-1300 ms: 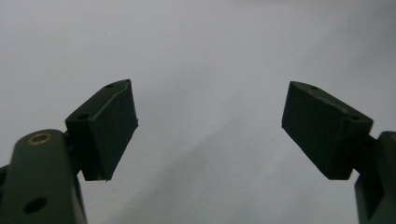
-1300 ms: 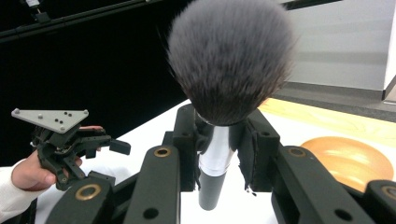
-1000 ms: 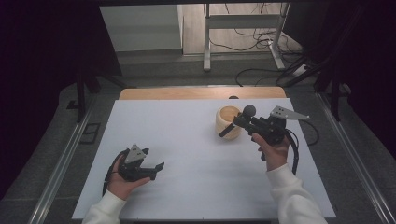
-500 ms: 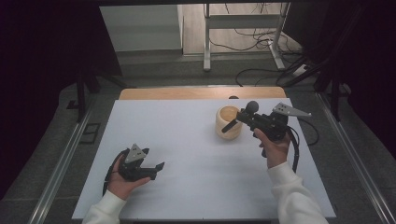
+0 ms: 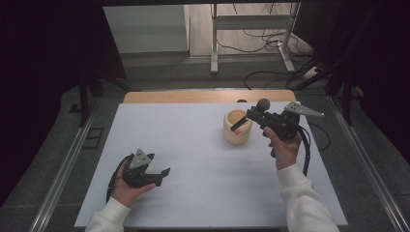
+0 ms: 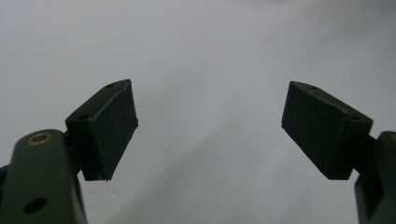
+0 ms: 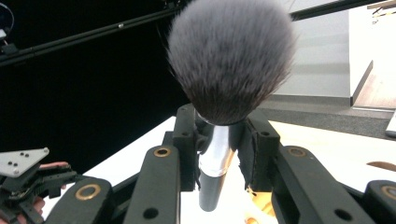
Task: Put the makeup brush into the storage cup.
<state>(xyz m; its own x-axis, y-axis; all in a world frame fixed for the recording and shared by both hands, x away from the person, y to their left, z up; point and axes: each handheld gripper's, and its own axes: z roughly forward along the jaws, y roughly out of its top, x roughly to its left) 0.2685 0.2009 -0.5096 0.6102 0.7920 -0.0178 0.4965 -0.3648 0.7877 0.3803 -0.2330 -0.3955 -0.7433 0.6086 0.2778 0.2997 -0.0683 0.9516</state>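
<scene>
Because my right gripper (image 5: pixel 255 116) clamps the brush (image 7: pixel 219 154) only by its smooth metal neck above the wooden cup (image 5: pixel 236 126) (my left gripper (image 5: pixel 162 175) rests open, far away), it can slip and tip the cup.

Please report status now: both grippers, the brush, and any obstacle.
Left gripper open, low over table. Right gripper shut on brush, bristles up, above wooden cup. No obstacle seen.

Fluffy grey brush (image 7: pixel 231 60), bristles up

One brush (image 7: pixel 231 60), one wooden cup (image 5: pixel 237 126), two tongs.
</scene>
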